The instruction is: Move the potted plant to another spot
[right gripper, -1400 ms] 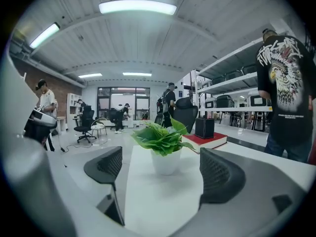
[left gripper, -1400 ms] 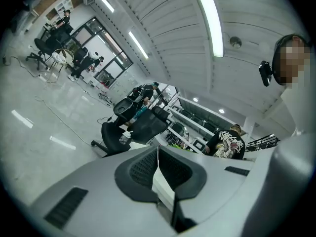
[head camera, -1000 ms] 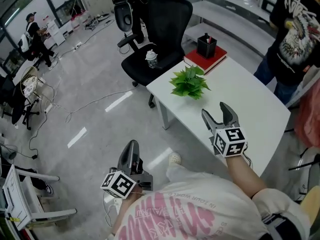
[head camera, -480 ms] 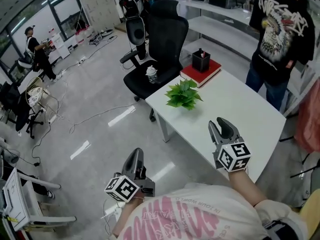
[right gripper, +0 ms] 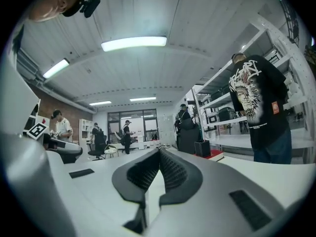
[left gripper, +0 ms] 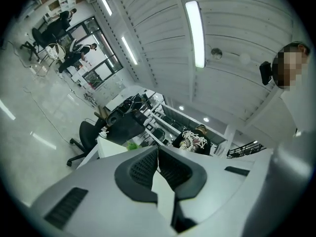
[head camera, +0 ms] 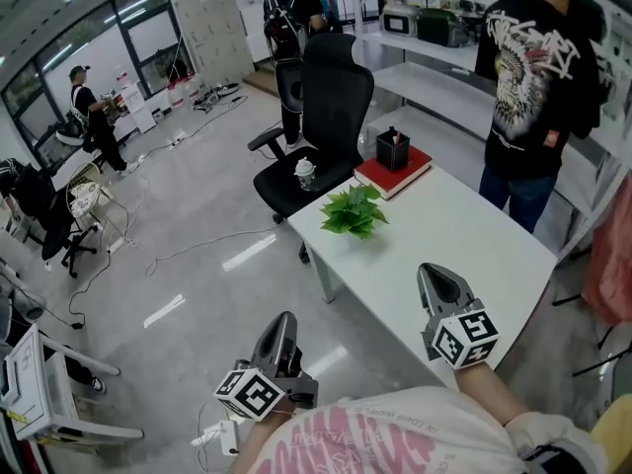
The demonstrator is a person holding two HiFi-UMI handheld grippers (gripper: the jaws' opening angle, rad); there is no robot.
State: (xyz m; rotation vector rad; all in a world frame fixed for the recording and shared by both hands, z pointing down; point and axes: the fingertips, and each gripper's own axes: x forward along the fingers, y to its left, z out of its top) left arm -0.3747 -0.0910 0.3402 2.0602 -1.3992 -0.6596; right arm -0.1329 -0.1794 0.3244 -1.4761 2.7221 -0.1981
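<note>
A change is noted at once: the right tool, spread wide a second ago, is now closed, ribbed black pads met tip to tip, with nothing caught between them. Both tools are seen drawn back from the potted plant, which is left standing near the surface's corner, at about 11 o'clock from the right tool and well apart from it. The left tool is held closed and empty too, off the surface's edge, above the glossy grey floor. The plant's leaves are seen as a bushy, bright green, pointed tuft; its pot is hidden. The surface is flat, white and matte. At 1 o'clock from the plant, a flat red book is made out under a boxy black pen holder.
</note>
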